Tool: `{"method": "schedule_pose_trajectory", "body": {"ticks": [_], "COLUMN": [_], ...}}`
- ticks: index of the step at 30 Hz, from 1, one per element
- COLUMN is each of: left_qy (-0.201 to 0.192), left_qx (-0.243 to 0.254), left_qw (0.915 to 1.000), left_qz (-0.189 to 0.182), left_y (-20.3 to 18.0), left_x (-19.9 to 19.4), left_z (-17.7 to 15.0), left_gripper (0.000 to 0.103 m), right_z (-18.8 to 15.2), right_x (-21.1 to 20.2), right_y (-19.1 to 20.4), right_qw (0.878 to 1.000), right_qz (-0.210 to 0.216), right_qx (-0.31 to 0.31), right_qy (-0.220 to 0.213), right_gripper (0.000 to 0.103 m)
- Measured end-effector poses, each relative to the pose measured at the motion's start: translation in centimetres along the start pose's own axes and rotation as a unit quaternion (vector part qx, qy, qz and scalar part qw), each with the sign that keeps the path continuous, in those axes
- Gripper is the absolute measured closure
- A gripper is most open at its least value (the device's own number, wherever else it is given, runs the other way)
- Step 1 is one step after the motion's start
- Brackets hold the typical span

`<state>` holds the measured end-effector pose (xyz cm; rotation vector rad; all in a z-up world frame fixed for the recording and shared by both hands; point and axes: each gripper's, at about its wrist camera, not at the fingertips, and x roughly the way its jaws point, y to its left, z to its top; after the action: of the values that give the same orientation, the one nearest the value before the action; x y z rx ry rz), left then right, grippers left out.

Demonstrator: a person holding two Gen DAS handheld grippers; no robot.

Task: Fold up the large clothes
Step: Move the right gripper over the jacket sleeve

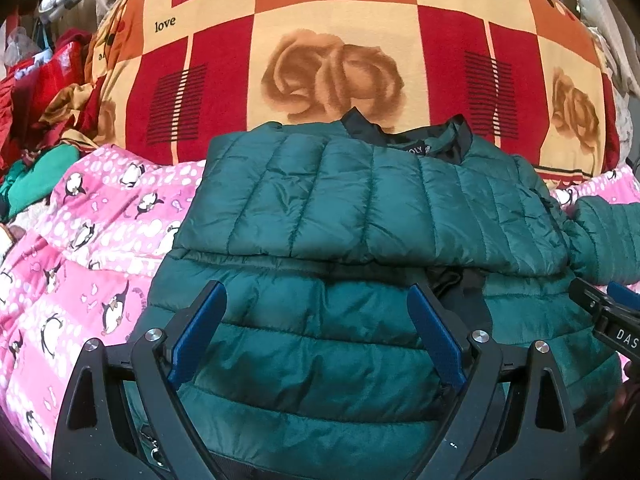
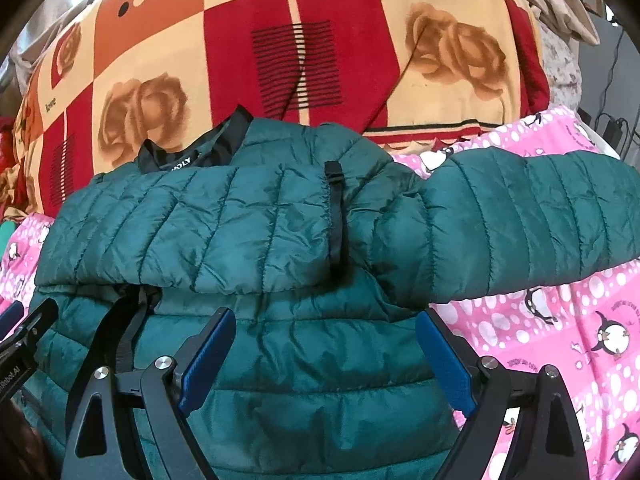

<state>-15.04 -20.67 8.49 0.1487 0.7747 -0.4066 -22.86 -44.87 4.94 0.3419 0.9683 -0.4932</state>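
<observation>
Jacket (image 1: 360, 208) spread on pink penguin blanket (image 1: 80, 248), collar away from both tongs; one sleeve (image 2: 540, 220) folded across chest, other stretching out rightward, nearer right tongs (image 2: 324, 360); left tongs (image 1: 316, 336) and right both wide open, holding nothing, poised over hem.

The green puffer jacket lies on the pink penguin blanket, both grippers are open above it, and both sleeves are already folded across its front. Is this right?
Not quite. Only one sleeve is folded across the green puffer jacket; the other sleeve stretches out sideways over the pink penguin blanket, as the right wrist view shows. The left gripper and right gripper are open above it.
</observation>
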Motion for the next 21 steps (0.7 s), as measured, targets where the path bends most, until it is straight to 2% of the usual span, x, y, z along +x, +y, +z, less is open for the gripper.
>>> {"method": "schedule_pose_trajectory", "body": {"ticks": [10,21], "left_qy": [0.001,0.001], "left_qx": [-0.009,-0.025], "left_qw": [0.9999,0.9996], "left_qz": [-0.008,-0.016], "left_y": [0.3,0.8], "left_x": [0.1,0.2], "left_z": [0.1,0.4], "left_gripper": [0.011,0.011], "right_z": [0.9,2.8], "right_x": [-0.5,-0.8], "right_y": [-2.2,-6.7], "right_qw": [1.0,0.998], "right_qz": [-0.026,-0.063], "right_qx": [0.004,0.027], "right_qy": [-0.009,-0.017], "right_gripper": [0.013,0.013]}}
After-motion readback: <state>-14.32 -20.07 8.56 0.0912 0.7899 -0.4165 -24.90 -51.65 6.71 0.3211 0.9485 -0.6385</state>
